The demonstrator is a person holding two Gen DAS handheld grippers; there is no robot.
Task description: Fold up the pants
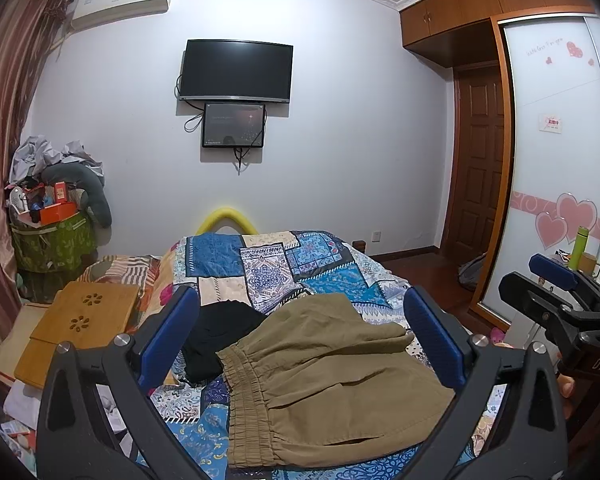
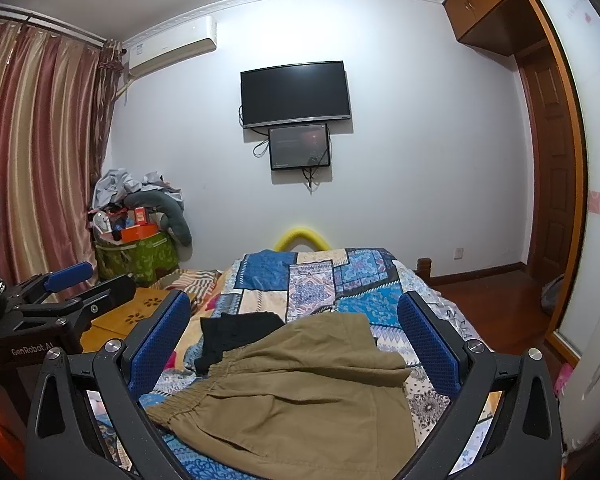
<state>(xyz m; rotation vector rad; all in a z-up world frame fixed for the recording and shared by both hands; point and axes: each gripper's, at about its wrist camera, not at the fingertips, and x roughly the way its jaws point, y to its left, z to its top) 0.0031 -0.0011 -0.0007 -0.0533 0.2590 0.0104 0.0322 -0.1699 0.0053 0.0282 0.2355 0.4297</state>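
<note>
Khaki pants (image 1: 332, 380) rumpled, seemingly unfolded, on bed (image 1: 260, 264). Left gripper (image 1: 300, 340) and right gripper (image 2: 296, 344): fingers wide, empty. All folding left.

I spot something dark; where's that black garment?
In both views, the black garment lies on the patchwork bed, tucked partly under the khaki pants at their left.

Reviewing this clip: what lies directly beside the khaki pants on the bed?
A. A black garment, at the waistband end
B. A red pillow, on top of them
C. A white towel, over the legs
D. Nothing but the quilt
A: a black garment lies bunched on the patchwork quilt, touching the elastic waistband end of the khaki pants; neither open gripper, left or right, holds anything.
</note>
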